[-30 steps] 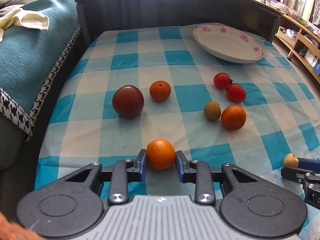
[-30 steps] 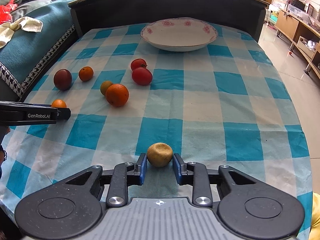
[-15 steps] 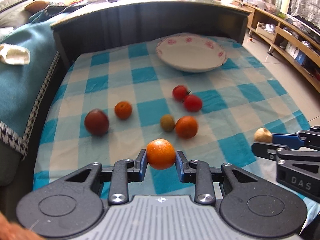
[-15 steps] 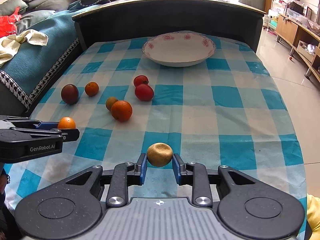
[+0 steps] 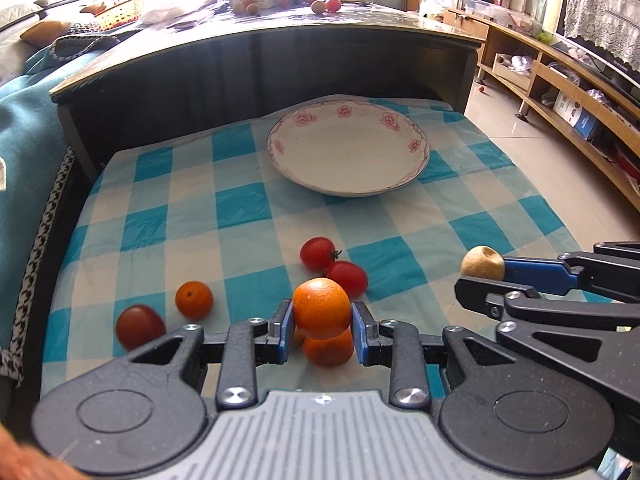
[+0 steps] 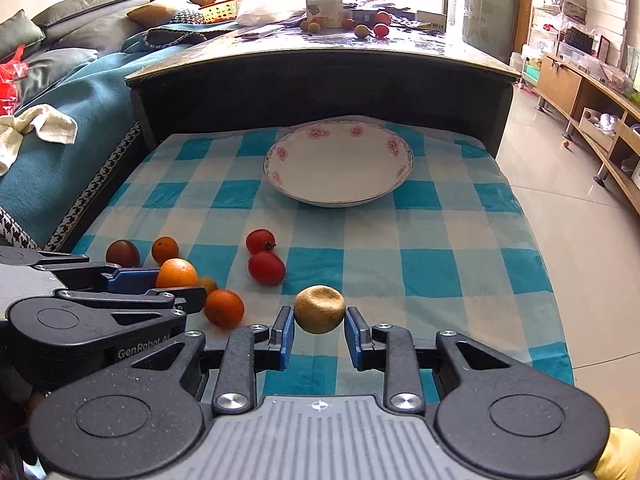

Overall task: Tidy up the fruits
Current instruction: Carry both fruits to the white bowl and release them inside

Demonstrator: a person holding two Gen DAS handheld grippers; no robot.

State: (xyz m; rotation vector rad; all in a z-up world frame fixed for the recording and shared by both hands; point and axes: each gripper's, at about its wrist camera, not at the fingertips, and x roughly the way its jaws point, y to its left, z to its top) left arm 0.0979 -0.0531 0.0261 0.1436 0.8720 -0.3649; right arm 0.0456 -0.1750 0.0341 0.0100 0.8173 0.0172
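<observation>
While clamped on an orange (image 5: 321, 307), left hand-held gripper (image 5: 322, 326) raised above the checked worktop (image 5: 240, 240), directly over a second orange (image 5: 328, 350) lying there. Right hand-held gripper (image 6: 319, 330) likewise clenched on a tan, rough-skinned fruit (image 6: 319, 309), lifted off the cloth. On the cloth: two red tomatoes (image 6: 267, 267) touching each other, a small orange (image 5: 193, 299), a dark plum (image 5: 140, 327) beside it. Flowered plate (image 6: 276, 156) at the far end, bare.

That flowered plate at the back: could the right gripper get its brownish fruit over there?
Probably yes. The right gripper holds the brown fruit above the cloth, and only bare checked cloth lies before the plate.
</observation>
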